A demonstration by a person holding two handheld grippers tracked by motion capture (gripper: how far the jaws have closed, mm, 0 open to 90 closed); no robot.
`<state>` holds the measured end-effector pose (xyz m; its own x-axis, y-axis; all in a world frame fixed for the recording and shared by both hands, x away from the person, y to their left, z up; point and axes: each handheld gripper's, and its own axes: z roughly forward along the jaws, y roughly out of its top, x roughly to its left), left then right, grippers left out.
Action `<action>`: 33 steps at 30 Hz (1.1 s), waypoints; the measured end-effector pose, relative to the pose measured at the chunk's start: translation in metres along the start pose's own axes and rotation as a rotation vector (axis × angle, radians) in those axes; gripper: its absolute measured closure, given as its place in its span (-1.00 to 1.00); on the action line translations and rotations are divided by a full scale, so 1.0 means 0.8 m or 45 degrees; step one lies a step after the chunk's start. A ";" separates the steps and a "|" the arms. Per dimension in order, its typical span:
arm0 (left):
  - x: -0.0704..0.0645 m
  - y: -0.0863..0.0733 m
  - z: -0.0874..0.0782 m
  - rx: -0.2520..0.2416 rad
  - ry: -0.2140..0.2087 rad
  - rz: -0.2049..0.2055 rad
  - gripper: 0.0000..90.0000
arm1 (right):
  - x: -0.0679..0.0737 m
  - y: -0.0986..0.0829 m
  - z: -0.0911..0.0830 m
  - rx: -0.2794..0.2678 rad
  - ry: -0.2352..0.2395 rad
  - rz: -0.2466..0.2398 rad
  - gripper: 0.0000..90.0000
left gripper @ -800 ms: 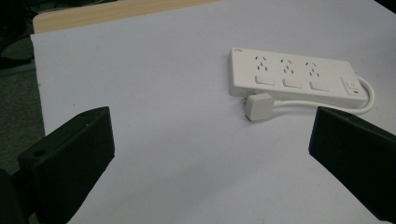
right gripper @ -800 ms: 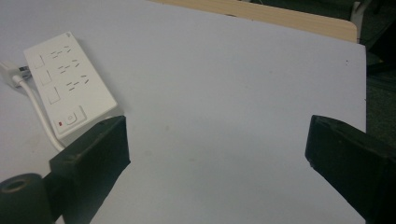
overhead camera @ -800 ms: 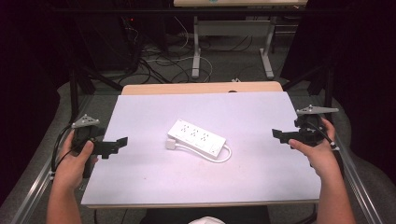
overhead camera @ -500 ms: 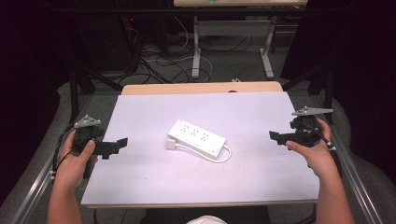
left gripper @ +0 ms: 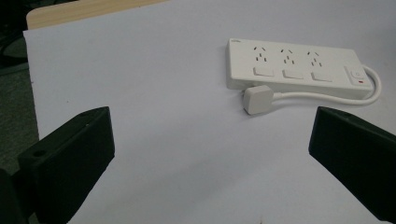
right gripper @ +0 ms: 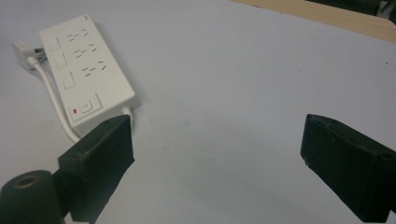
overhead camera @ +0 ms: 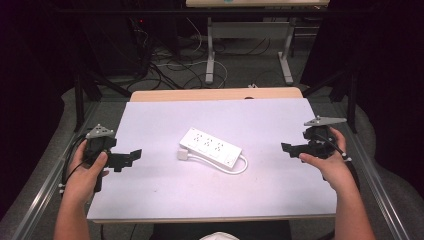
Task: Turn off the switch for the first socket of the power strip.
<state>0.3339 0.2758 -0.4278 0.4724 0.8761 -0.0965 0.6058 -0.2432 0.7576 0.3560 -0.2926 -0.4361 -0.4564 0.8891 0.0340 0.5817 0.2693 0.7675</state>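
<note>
1. The power strip (overhead camera: 210, 147) lies flat at mid-table on the white sheet (overhead camera: 150, 115), slightly diagonal, well apart from both grippers.
2. Handling, as a judgement: rigid plastic shell, light, smooth (likely to skid on the sheet if nudged from one side). Not fragile.
3. Best hold: across the narrow width of the body, at an end clear of the sockets. The end by the rocker switch (right gripper: 85, 107) faces the right gripper (overhead camera: 296, 150).
4. The cord (left gripper: 327, 96) is short and springy, looped along the long edge nearer the person. A poor grip point; it will flex and drag.
5. The plug (left gripper: 258, 99) lies on the sheet just beside the strip's end, on the side of the left gripper (overhead camera: 129, 157). Small and blocky, so pinchable.
6. Both grippers are spread wide, nothing between the jaws, each hovering near its own table edge.
7. Count: one strip, three socket outlets, three small white switches, one rocker switch with a red mark, one cord, one plug, two grippers.
</note>
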 end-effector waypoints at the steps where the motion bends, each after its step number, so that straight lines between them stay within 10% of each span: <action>1: -0.001 0.001 0.001 0.005 -0.004 0.005 -0.99 | 0.002 0.000 0.003 0.001 0.008 0.002 -0.80; 12: -0.010 0.003 0.016 -0.002 -0.058 -0.044 -0.99 | 0.011 0.000 0.012 -0.018 0.036 -0.022 -0.68; 33: -0.057 0.011 0.046 0.022 -0.089 0.063 -0.99 | 0.015 0.002 0.011 -0.029 0.051 -0.041 -0.68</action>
<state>0.3411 0.2182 -0.4404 0.5454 0.8316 -0.1047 0.5911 -0.2931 0.7515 0.3575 -0.2785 -0.4405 -0.5012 0.8647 0.0342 0.5512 0.2885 0.7829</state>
